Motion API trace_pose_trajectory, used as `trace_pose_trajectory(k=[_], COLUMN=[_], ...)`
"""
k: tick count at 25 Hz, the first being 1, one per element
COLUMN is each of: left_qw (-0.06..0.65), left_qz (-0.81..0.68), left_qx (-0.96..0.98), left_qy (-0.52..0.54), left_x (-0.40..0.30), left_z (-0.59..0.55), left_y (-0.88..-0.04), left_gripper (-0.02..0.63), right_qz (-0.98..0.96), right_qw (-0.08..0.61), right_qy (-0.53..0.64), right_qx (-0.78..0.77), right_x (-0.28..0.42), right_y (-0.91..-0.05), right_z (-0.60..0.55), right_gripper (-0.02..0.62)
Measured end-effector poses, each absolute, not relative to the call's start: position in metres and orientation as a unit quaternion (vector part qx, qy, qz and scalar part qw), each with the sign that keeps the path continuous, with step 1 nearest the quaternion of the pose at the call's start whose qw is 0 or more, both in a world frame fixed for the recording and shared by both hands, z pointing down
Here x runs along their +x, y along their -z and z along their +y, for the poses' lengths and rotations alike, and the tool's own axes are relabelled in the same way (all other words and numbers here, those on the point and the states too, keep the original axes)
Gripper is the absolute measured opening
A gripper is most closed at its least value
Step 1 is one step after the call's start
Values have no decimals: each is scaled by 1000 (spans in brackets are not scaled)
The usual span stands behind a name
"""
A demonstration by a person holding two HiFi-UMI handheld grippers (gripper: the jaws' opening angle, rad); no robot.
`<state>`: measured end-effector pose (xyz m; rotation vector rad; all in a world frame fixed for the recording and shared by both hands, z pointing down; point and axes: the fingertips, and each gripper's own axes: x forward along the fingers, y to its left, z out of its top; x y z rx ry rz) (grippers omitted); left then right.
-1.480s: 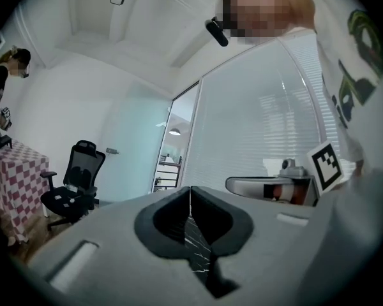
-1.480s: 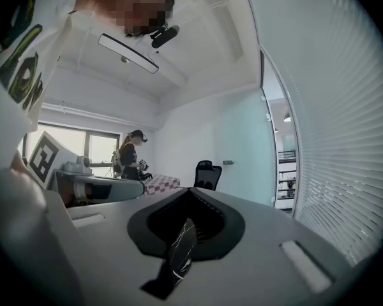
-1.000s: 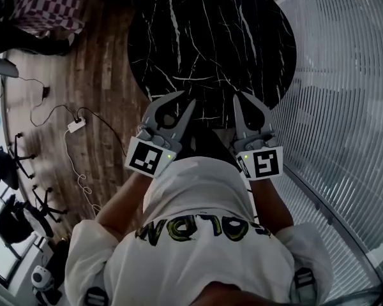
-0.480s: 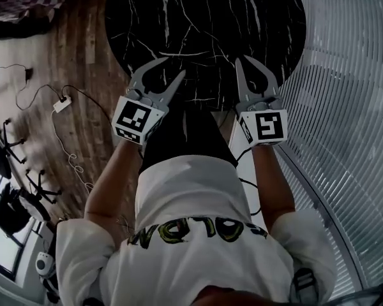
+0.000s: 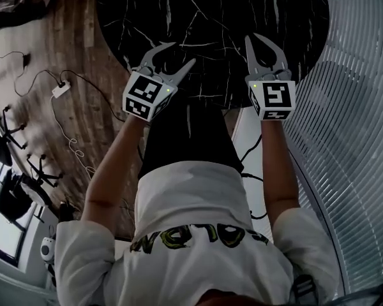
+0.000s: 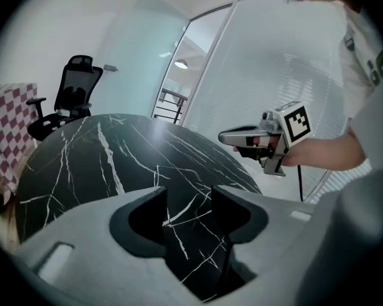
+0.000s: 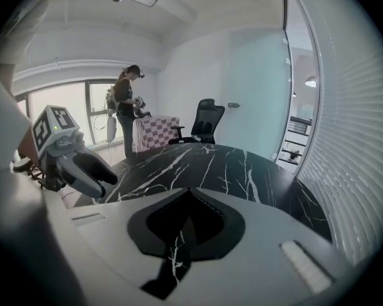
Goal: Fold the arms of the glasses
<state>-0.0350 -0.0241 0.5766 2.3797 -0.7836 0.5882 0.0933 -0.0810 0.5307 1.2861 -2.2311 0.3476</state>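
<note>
The black marble table [image 5: 217, 18] filled my twelve o'clock, the slatted glass wall [image 5: 351, 139] curved past at three, and wooden floor [image 5: 83, 43] lay at nine with a power strip [image 5: 60, 90]. An office chair [image 6: 73, 88] stood beyond the far rim. Left gripper [image 5: 182, 53] at eleven — jaws opening, only marble between; right gripper [image 5: 252, 38] at one — pressed together, empty. I found the glasses in no view.
</note>
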Motion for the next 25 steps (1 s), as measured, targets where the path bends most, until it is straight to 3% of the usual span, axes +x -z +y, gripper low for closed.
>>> trace_pose_trajectory(k=[10, 25], left_qw=[300, 312], left_qz=[-299, -293], left_qx=[880, 878], left_qy=[-216, -216], left_x=[-32, -23], left_z=[-33, -26], left_y=[-616, -619], left_gripper=[226, 226], right_qz=[-819, -820], right_qw=[360, 408], right_qy=[-124, -126], right_qx=[429, 380], right_x=[98, 87], right_y=[-620, -652], right_z=[-98, -87], right_gripper=[2, 2])
